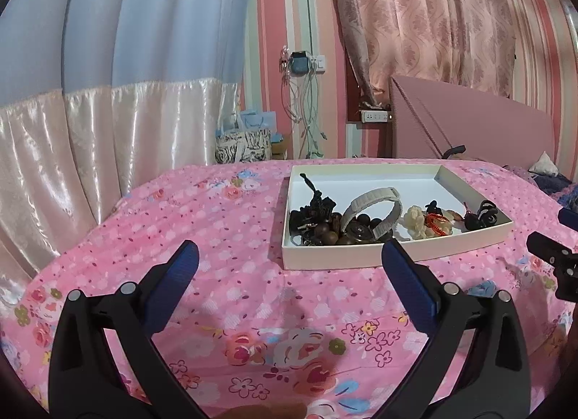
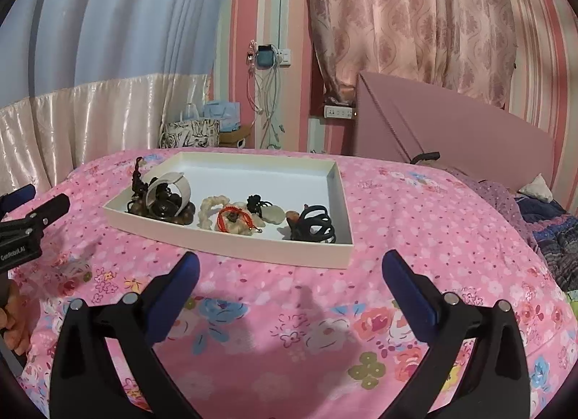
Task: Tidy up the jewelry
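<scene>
Both grippers hang over the pink flowered bedspread [image 1: 224,224] on the near side of the shallow white tray [image 2: 231,243], and neither has anything in it — the left gripper [image 1: 289,256] has its blue fingers spread wide, and the right gripper [image 2: 290,269] is just as wide. All the jewelry sits along the tray's near edge, with the far half of the tray bare. At the left end lies a tangle of dark wooden beads [image 1: 325,229] with a pale grey band [image 1: 372,209] looped upright over it; in the middle a cream-coloured bracelet [image 2: 211,211] lies touching a red cord piece [image 2: 234,220]; at the right end sits a black coiled piece [image 2: 314,225], a little apart from the rest. The sorting looks barely begun, I'd say. The sensible start is the black coiled piece, since it stands free and is nearest the right gripper: come in low over the tray's near wall, straddle the coil with both fingers, and close only once they are clear of the wall. The left gripper could rest on the tray's near left corner so the light tray doesn't skid on the soft bedding. The bead tangle should wait — pulling at it will likely drag the band along.
</scene>
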Tool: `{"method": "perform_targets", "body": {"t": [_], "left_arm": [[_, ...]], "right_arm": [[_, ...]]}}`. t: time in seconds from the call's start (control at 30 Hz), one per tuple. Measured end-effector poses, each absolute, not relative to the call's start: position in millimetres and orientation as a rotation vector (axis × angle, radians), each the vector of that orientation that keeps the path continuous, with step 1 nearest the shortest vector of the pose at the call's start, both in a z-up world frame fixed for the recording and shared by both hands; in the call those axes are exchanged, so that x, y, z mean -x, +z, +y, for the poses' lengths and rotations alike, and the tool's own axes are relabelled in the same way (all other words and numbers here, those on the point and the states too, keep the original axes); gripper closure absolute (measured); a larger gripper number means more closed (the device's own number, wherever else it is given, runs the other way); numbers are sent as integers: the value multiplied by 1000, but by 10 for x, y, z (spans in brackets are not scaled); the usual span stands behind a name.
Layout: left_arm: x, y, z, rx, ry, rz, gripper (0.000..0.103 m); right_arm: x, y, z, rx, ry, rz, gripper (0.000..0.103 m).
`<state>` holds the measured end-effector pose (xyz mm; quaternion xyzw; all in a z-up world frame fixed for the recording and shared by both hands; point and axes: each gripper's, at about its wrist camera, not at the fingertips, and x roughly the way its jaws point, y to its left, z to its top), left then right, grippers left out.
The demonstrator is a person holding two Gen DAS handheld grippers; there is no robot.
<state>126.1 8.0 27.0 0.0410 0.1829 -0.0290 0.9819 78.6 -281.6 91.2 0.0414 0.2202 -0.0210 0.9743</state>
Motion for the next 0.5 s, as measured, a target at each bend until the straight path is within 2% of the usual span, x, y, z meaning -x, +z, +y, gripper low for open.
{"method": "perform_targets", "body": {"t": [0.5], "left_arm": [[-1243, 267, 68, -87, -65, 364, 3]], "right_arm": [[-767, 907, -2838, -102, -36, 422, 2]]}}
